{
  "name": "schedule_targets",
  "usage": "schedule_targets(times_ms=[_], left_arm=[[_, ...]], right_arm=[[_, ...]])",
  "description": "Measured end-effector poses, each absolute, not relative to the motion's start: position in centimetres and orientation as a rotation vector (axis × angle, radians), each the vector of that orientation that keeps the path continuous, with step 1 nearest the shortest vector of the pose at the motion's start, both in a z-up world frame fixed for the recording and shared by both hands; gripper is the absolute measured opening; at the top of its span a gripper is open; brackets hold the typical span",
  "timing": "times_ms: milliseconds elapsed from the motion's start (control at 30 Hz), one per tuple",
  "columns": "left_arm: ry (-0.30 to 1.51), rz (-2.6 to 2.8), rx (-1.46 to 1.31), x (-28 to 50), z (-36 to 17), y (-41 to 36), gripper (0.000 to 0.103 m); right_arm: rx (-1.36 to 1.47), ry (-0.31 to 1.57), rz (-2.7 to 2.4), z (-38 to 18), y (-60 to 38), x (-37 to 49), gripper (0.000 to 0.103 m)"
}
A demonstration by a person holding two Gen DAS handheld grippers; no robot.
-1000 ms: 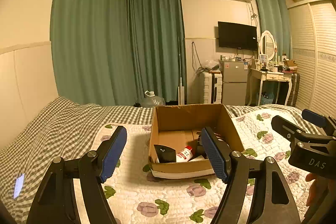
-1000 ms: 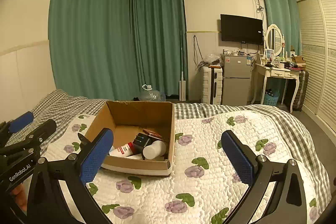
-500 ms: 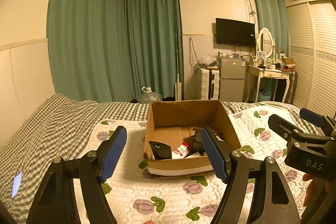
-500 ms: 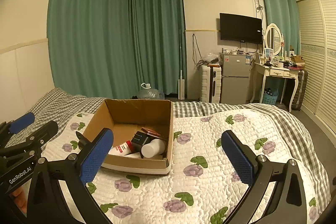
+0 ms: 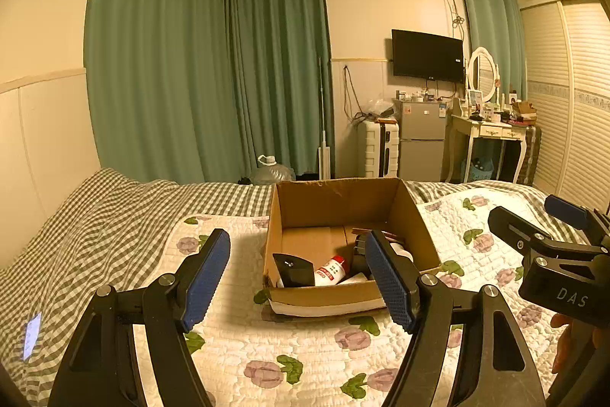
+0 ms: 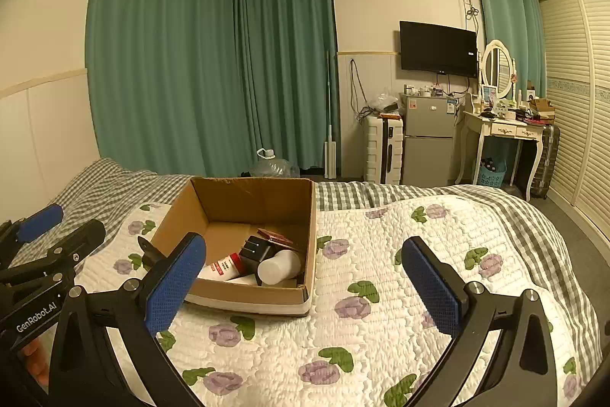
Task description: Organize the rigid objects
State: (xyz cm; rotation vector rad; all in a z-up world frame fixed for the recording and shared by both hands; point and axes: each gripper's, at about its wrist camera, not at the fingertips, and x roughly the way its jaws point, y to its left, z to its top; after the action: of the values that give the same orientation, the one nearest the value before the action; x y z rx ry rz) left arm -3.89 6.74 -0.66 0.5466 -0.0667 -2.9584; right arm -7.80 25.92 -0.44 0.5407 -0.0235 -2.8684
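Observation:
An open cardboard box (image 5: 335, 205) (image 6: 244, 201) rests on the quilted bed. Inside it lie a black block (image 5: 293, 269) (image 6: 255, 248), a white tube with a red label (image 5: 331, 269) (image 6: 225, 266), a white bottle (image 6: 278, 266) and a flat reddish item (image 6: 274, 237). My left gripper (image 5: 297, 243) hovers open just in front of the box with nothing between its blue pads; it also shows as the left gripper (image 6: 49, 235) beside the box's left. My right gripper (image 6: 305, 254) is open and empty, near the box's right front corner.
A floral quilt (image 6: 381, 311) lies over a checked blanket (image 5: 95, 216). Beyond the bed stand green curtains, a water jug (image 6: 274, 166), a white suitcase (image 6: 383, 147), a small fridge (image 6: 427, 136) and a dressing table (image 6: 507, 128). A hand (image 5: 564, 342) holds the right gripper.
In the left wrist view the box has drifted slightly left and up. The right wrist view is almost the same. Both grippers stay open and empty.

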Motion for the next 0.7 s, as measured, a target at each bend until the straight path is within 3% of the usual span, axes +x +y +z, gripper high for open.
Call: schedule_targets(times_ms=[700], left_arm=[[-0.063, -2.962, 0.56, -3.86, -0.83, 6.77, 0.076]], right_arm=[[0.55, -0.024, -2.867, -0.72, 25.89, -7.86, 0.103]])
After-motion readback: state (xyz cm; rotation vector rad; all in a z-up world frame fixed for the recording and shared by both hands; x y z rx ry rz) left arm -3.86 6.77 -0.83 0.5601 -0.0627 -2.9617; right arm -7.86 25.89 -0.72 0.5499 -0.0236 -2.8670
